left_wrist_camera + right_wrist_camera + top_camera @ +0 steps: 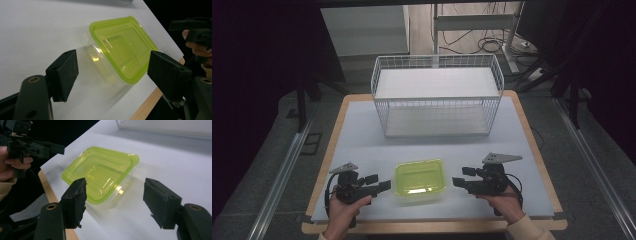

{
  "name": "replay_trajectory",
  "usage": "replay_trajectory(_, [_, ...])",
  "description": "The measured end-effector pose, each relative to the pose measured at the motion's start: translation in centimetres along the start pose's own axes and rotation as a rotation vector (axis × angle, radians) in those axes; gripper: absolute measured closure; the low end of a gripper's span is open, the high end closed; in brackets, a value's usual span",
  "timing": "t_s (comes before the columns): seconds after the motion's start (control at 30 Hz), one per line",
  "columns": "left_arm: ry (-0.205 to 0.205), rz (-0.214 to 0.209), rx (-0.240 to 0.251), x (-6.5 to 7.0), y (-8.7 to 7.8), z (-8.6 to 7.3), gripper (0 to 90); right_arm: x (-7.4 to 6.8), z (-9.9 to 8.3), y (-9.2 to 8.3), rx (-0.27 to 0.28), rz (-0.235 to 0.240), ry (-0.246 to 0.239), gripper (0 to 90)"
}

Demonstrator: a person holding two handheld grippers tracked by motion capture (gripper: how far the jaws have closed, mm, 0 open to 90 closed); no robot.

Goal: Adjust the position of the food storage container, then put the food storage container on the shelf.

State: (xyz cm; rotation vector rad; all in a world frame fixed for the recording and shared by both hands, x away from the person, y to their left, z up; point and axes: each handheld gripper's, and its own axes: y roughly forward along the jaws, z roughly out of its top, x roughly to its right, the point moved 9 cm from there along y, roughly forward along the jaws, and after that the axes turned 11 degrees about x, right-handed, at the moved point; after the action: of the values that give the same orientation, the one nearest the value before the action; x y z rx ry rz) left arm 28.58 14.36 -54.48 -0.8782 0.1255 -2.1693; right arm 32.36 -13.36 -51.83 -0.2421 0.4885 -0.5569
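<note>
Plastic container (419, 181), one of them, sits near the front edge of the worktop (362, 130), midway between the two tools. It is a clear, rounded-rectangular tub with a glossy lime-green lid (122, 50) pressed on; no label or writing is legible on it. Left hand-held gripper (379, 183) hovers just beside its left side, jaws spread apart with nothing between them, matte black foam pads (63, 72) facing the tub. Right hand-held gripper (460, 179) sits just beside the right side, jaws wide apart too, holding nothing. One white wire basket (437, 95) stands at the back, well apart from the container. The worktop is pale and smooth, with a wooden rim.
</note>
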Motion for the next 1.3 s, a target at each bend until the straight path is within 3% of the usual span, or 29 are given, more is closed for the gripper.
replay_trajectory(0.33, [-0.041,-0.024,-0.026,0.2,0.7,0.0,24.8,-0.1,-0.7,1.7,-0.058,0.014,0.046,32.9])
replay_trajectory(0.6, [-0.083,-0.052,-0.05,0.4,1.8,0.2,25.1,-0.3,-0.8,4.0,-0.083,0.025,0.105,35.1])
replay_trajectory(0.7, [-0.102,-0.046,-0.058,0.2,2.2,0.2,25.4,-0.1,-0.7,4.6,-0.093,0.009,0.123,36.5])
replay_trajectory(0.97, [-0.135,-0.013,-0.086,-0.8,3.3,-0.1,31.6,1.1,-1.0,5.3,-0.114,-0.016,0.19,44.2])
replay_trajectory(1.3, [-0.178,-0.035,-0.131,-0.9,4.5,-0.9,41.6,1.4,-2.1,6.3,-0.153,-0.003,0.241,54.4])
